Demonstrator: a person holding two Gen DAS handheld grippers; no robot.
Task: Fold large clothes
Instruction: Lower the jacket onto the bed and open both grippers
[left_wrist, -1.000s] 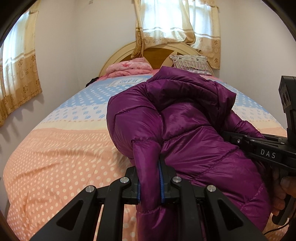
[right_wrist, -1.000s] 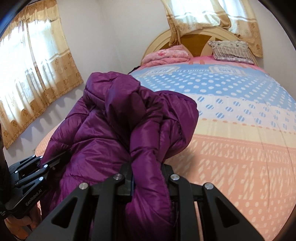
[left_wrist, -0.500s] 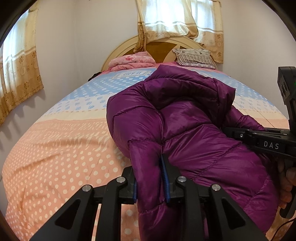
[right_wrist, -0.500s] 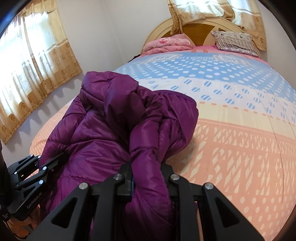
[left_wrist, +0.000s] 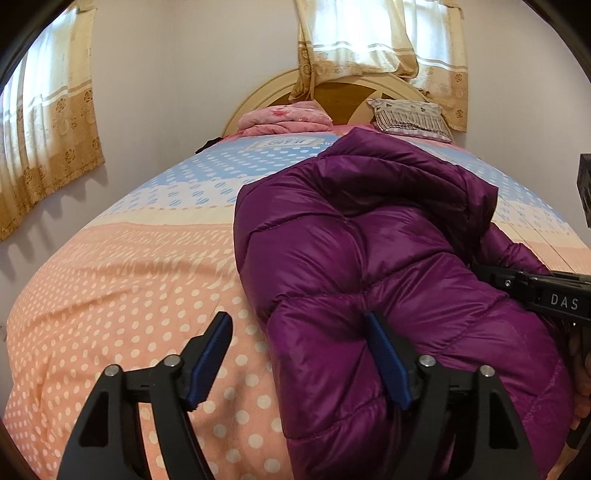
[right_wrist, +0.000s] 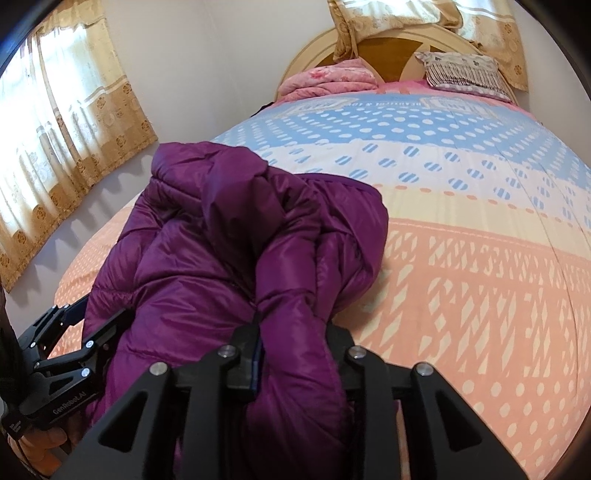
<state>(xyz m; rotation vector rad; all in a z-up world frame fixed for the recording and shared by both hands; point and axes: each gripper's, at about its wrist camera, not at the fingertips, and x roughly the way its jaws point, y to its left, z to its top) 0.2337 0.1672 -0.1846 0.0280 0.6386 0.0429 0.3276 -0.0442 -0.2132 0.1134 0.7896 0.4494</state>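
Jacket (left_wrist: 369, 266), purple and quilted, bunched on the dotted bed (left_wrist: 129, 295); left hand-held gripper (left_wrist: 299, 354) spread wide with one finger against its hem, right hand-held gripper (right_wrist: 295, 354) clamped on a fold of it.

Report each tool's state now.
Left tool: open, holding nothing, beside the purple puffer jacket.
Right tool: shut on the jacket's fold.
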